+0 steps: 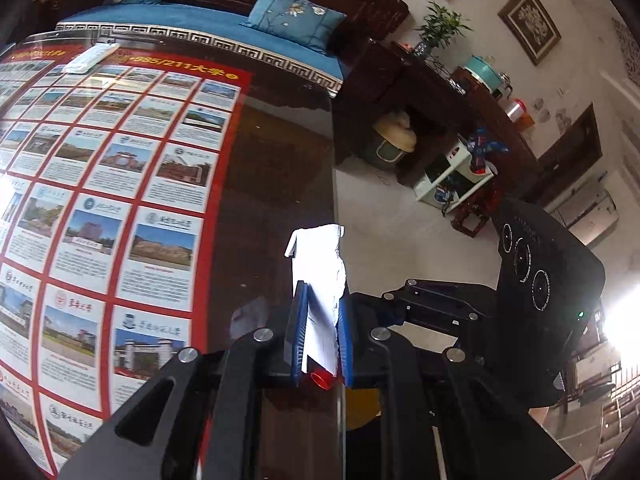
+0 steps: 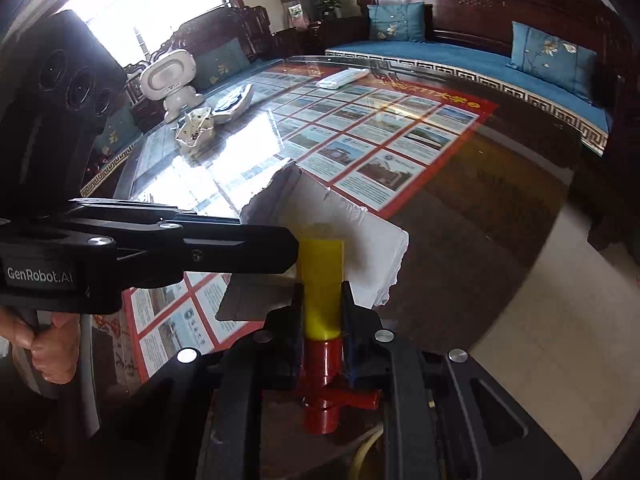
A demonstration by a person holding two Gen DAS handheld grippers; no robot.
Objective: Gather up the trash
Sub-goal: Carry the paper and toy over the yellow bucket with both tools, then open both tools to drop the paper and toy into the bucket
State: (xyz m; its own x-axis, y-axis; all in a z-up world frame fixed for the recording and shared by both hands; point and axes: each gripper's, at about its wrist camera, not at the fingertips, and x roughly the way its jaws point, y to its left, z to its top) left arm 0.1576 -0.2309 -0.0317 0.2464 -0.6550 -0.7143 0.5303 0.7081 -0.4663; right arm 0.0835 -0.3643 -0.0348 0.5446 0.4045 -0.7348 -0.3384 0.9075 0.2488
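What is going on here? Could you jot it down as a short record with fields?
Place: living room, glass-topped table with a red poster under the glass
Left gripper: shut on a torn white paper
Right gripper: shut on a yellow tube with a red end
On the table: white remote, crumpled wrapper
Behind: sofa with blue cushions
Person: one hand on the left handle
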